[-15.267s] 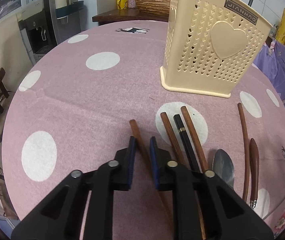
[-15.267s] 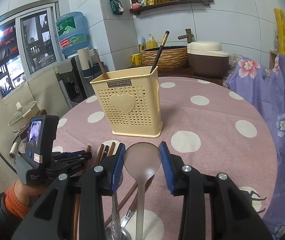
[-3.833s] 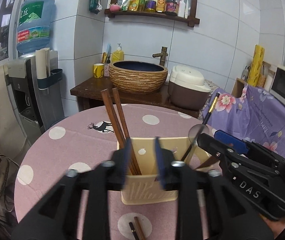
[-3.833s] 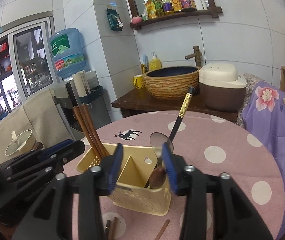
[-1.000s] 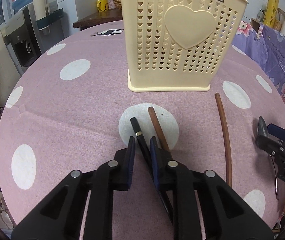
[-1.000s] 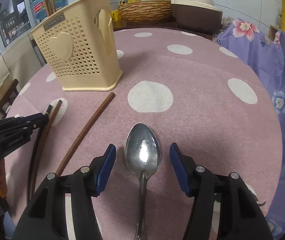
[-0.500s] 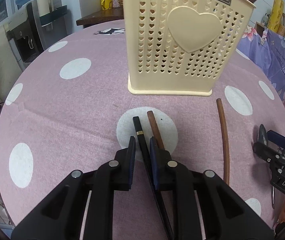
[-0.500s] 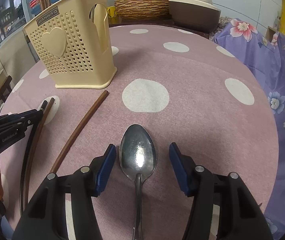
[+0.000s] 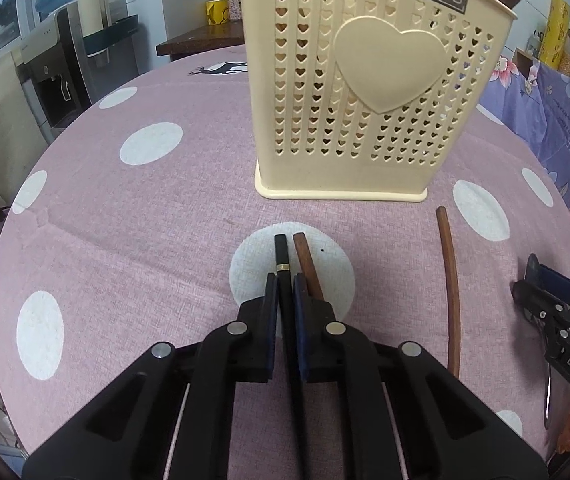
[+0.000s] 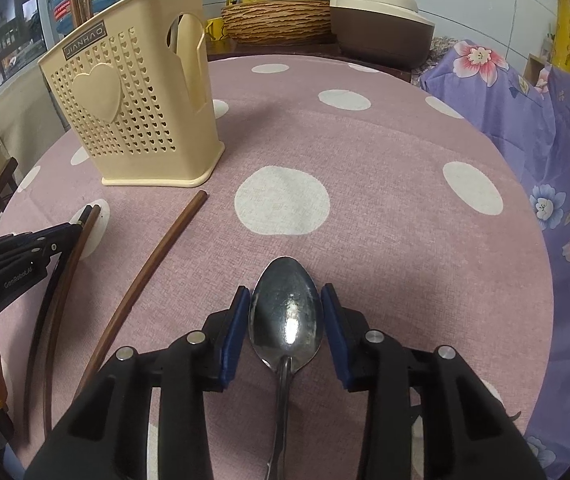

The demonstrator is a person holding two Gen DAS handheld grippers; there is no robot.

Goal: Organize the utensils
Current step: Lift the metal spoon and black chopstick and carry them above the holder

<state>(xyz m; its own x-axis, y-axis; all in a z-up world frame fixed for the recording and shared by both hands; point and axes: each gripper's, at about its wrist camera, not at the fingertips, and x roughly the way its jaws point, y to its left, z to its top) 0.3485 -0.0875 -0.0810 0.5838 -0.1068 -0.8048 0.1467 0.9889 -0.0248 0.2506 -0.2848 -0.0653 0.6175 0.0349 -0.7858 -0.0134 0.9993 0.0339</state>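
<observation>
— Black, gold-banded chopstick (image 9: pixel 281 258) pinched between the pads of the left gripper (image 9: pixel 284 285), tip poking forward over a white dot on the pink tablecloth (image 9: pixel 125 208).
— And beside it?
— Brown chopstick (image 9: pixel 306 264), just right of the black one, running back under the right-hand pad. Further right, well apart, another brown chopstick (image 9: pixel 449 280) flat on the cloth.
— Right gripper (image 10: pixel 286 308)?
— Partly open, straddling the bowl of a steel spoon (image 10: pixel 285 316). Hard to tell whether the blue pads touch the bowl's edges; handle running back under the tool.
— Holder?
— Cream perforated utensil holder (image 9: pixel 365 92) upright beyond the chopsticks, heart on its front, dark handle sticking out at the top. From the right wrist, same holder (image 10: pixel 133 112) far left, long chopstick (image 10: pixel 153 264) between it and the spoon.
</observation>
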